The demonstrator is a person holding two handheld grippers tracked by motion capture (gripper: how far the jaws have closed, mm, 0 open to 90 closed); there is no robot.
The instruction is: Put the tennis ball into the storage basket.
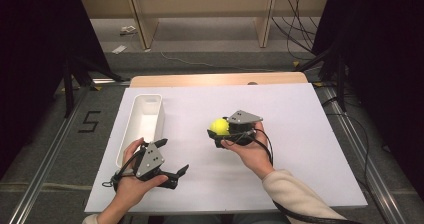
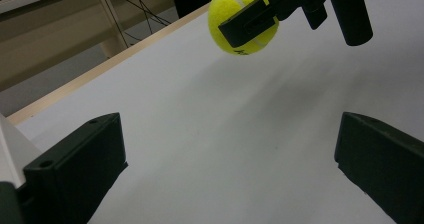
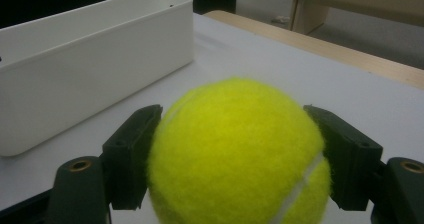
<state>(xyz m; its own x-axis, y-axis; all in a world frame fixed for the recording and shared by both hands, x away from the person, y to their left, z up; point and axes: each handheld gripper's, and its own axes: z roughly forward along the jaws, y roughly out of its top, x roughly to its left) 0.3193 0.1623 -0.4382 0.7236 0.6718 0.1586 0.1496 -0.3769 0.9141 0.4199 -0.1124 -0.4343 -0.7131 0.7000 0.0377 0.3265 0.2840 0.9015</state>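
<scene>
Item: fuzzy yellow-green tennis ball point(image 1: 218, 126) with a pale seam. Clamped between the two black jaws of the right gripper point(image 1: 216, 130), one jaw pressed to each side of the ball, as the right gripper view shows. In the left gripper view the ball hangs clear above the table surface with a soft shadow beneath it. Position: over the middle of the table, to the right of the tray and apart from it.

Item: right gripper. Black body with a grey three-cornered plate on top and a trailing black cable. Held in the person's right hand point(image 1: 252, 151), cream sleeve at the wrist. Jaws point toward the tray and are closed tight on the ball.

Item: left gripper point(image 1: 181, 171). Same build, grey plate on top. Held in the person's left hand point(image 1: 131, 184) near the front left part of the table, just beside the near end of the tray. Jaws stand wide apart with nothing between them; bare table surface shows through the gap.

Item: long narrow white plastic tray point(image 1: 134, 115), rectangular, open at the top. Lies lengthwise on the left part of the table. Interior shows white.

Item: flat white table top point(image 1: 300, 134) with a light wooden edge point(image 1: 215, 79) along the far side.
</scene>
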